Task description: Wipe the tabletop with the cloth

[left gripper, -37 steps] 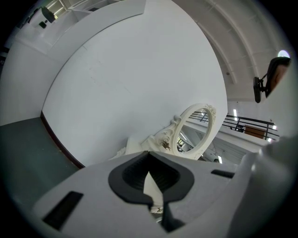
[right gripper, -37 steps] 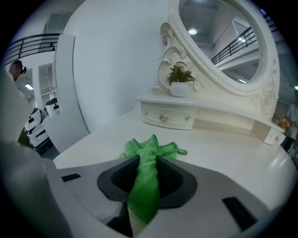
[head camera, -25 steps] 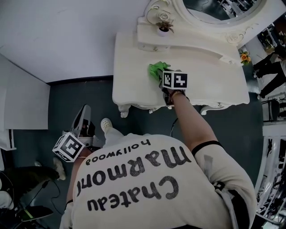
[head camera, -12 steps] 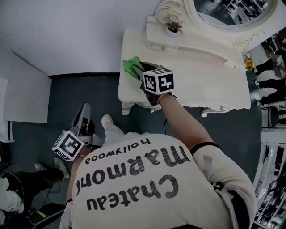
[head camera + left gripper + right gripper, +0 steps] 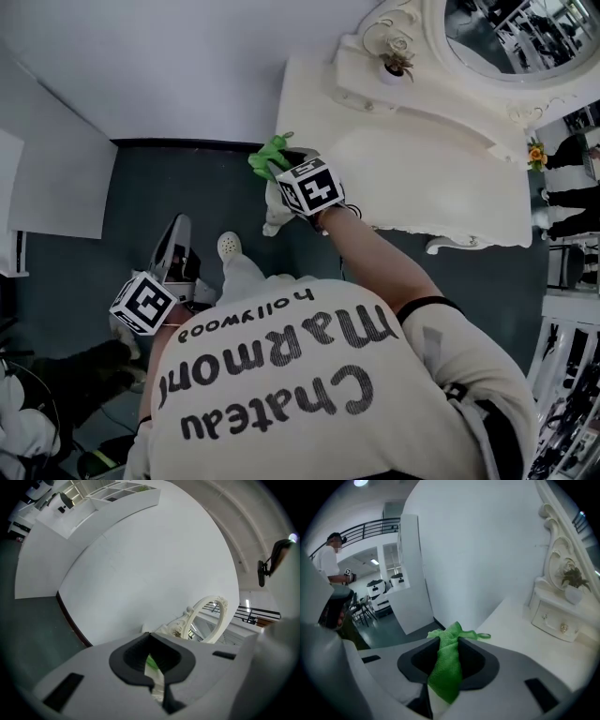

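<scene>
At the left of the head view, the left hand-held gripper is held low beside the person's body, over the dark floor and well apart from the tabletop. In the left gripper view, the jaws of this hand-held gripper are seen closed together, and nothing is held between them.

Further to the right, the green cloth is found at the left end of the tabletop, where part of it reaches past the edge and is seen over the floor. The cloth is gripped by the right hand-held gripper. In the right gripper view, the jaws of this hand-held gripper are closed on the bunched cloth, and a crumpled end is left sticking out above them.

On the far side of the tabletop, a small raised drawer unit is placed, and a small potted plant stands on it. Behind this, an ornate oval mirror is set.
</scene>
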The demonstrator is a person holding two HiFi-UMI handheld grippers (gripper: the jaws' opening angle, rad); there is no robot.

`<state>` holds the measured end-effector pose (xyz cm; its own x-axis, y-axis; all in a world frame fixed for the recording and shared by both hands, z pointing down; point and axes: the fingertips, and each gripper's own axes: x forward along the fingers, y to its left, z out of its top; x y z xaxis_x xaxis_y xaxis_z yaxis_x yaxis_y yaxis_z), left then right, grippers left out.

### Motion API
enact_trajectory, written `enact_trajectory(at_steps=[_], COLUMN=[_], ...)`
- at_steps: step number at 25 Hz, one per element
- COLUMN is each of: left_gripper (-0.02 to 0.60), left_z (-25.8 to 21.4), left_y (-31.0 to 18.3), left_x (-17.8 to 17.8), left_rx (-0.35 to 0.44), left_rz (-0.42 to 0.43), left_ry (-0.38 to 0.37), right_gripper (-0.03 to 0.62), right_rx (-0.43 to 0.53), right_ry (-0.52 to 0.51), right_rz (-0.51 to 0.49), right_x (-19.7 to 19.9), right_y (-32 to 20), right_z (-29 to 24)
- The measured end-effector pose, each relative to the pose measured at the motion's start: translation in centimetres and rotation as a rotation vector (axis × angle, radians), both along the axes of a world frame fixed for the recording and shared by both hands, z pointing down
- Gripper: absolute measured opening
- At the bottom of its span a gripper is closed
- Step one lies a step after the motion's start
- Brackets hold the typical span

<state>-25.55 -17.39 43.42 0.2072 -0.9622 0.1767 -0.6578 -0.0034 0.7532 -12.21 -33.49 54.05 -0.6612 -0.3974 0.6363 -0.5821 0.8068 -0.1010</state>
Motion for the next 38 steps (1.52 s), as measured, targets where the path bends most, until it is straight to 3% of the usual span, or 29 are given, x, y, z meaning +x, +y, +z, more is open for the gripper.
enact_trajectory(at_steps=[4, 11, 19, 38], left_gripper=[0.008, 0.008, 0.008, 0.008], left_z=[0.6, 0.1, -0.4, -0.9], left_y=[0.4, -1.0, -1.9, -3.7], left_x=[-1.1, 0.0, 2.1, 8.2], left_rx=[-0.03, -0.009, 0.009, 0.023], left_rz=[-0.026, -0.003, 0.024, 0.134], left_ry=[-0.002, 0.001, 0.03, 0.005], right_gripper=[0.132, 0.129, 0.128, 0.128], right_rx=[0.029, 0.071, 0.076, 0.076], right_ry=[0.09, 0.101, 0.121, 0.115], right_rz=[-0.086, -0.113, -0.072, 0.098], right_x=[-0.5, -0.2, 2.8, 13.2], right_y=[0.8, 0.6, -0.2, -1.2], right_z=[2.1, 2.3, 2.3, 2.2])
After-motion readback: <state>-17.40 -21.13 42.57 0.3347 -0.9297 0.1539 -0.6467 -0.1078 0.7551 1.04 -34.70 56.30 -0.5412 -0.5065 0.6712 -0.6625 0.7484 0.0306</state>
